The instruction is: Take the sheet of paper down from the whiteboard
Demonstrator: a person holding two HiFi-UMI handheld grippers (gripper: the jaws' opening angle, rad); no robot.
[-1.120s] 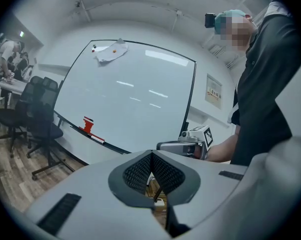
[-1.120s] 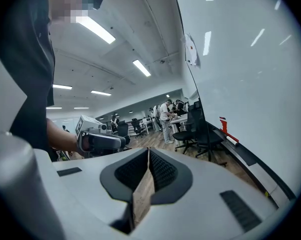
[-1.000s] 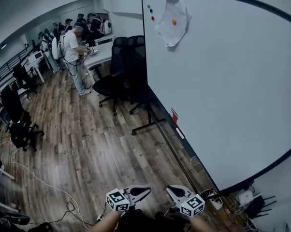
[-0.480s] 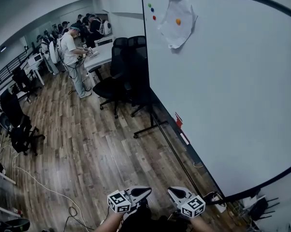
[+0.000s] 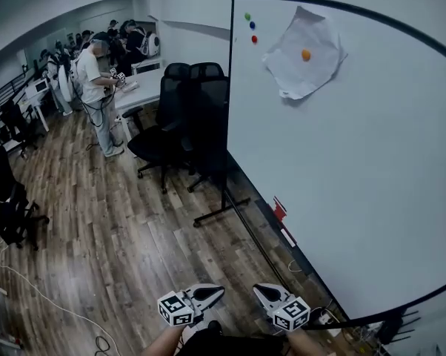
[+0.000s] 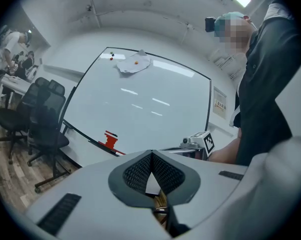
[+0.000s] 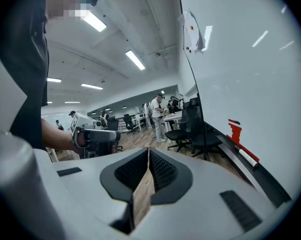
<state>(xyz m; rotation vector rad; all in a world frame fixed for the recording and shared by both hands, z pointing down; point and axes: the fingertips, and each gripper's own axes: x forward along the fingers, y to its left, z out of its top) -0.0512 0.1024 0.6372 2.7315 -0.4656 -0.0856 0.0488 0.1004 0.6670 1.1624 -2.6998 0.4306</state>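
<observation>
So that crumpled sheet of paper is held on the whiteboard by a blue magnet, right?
Not blue: the head view shows an orange magnet holding the crumpled sheet of paper on the whiteboard. The blue magnet sits apart, left of the sheet.

We see the whiteboard [image 5: 371, 169] standing upright at the right, with a crumpled sheet of paper [image 5: 297, 74] near its far top corner under an orange magnet [image 5: 305, 54]. Three small magnets [image 5: 252, 25] sit just left of the sheet. The wooden floor [image 5: 119, 228] bears two black office chairs [image 5: 171, 128] by the board's far edge.
</observation>
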